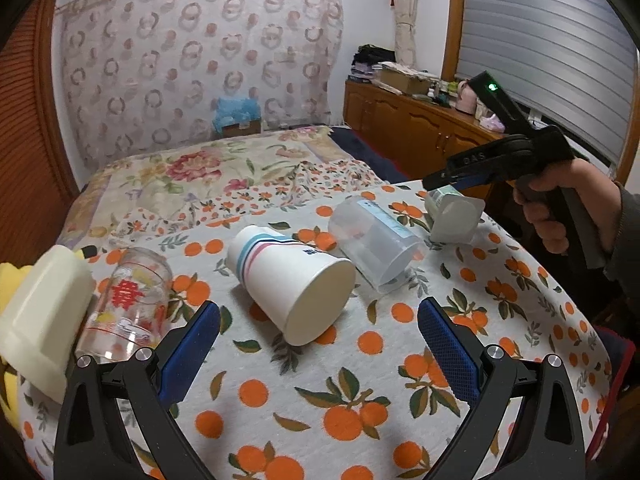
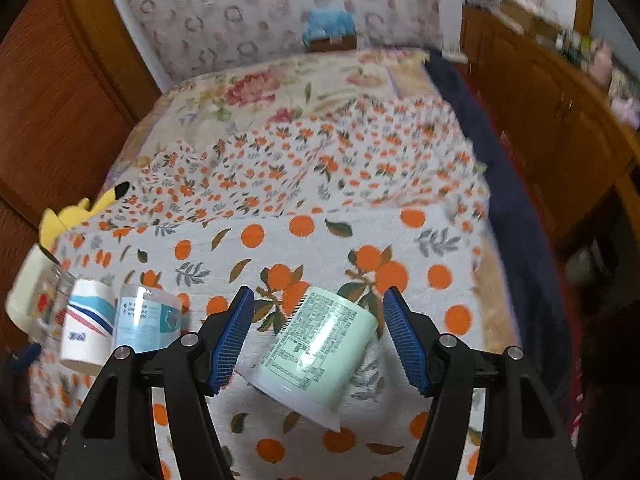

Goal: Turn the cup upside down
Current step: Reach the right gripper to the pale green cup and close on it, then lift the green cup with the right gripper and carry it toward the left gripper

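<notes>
Several cups lie on their sides on the orange-print tablecloth [image 1: 360, 360]. A white paper cup with blue and pink stripes [image 1: 292, 280] lies ahead of my left gripper [image 1: 320, 340], which is open and empty. A clear plastic cup [image 1: 376, 236] lies behind it. A pale green printed yoghurt cup [image 2: 316, 356] lies on its side between the open fingers of my right gripper [image 2: 318, 336], untouched. In the left wrist view the right gripper [image 1: 444, 180] hovers just over this cup [image 1: 452, 216].
A glass with red print [image 1: 132, 304] and a cream plastic cup [image 1: 44, 316] lie at the left, with a yellow plush toy [image 2: 76, 216] beyond. A bed with a floral cover [image 1: 208, 172] lies behind the table. A wooden cabinet [image 1: 420, 128] stands at the right.
</notes>
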Motion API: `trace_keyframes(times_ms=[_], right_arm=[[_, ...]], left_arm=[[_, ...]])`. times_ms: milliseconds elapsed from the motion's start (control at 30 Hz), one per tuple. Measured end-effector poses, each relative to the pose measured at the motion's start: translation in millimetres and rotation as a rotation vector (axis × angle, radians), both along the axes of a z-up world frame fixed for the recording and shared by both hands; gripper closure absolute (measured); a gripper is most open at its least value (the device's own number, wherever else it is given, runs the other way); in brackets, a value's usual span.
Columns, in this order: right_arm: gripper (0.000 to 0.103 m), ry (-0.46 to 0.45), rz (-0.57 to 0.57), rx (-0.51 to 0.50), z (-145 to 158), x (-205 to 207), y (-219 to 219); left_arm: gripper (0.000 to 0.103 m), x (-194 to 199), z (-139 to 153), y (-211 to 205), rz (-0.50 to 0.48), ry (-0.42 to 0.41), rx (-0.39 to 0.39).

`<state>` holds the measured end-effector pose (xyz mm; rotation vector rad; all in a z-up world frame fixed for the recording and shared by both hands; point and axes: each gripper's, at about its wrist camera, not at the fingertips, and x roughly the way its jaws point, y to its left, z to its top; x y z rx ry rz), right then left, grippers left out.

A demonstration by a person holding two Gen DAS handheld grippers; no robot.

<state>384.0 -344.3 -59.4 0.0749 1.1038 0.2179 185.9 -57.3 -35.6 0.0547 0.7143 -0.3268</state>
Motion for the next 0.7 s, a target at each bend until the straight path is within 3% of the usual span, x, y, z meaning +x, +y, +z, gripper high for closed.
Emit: trace_keyframes(times_ms=[200, 333, 700], right_arm=[[0.034, 0.076, -0.025, -0.013, -17.4, 6.4, -0.5], [0.044, 0.105, -0.03, -0.013, -19.8, 6.1, 0.3], [0.05, 0.016, 0.023, -0.014, 19.0, -31.5, 7.2]], left_arm=[[0.008, -4.1, -3.8, -0.8, -0.008, 0.012, -0.022], [0.008, -10.1, -2.6, -0.7, -0.014, 0.007, -0.022], [0.008, -41.2, 16.6, 12.7, 0.028, -0.051, -0.026]])
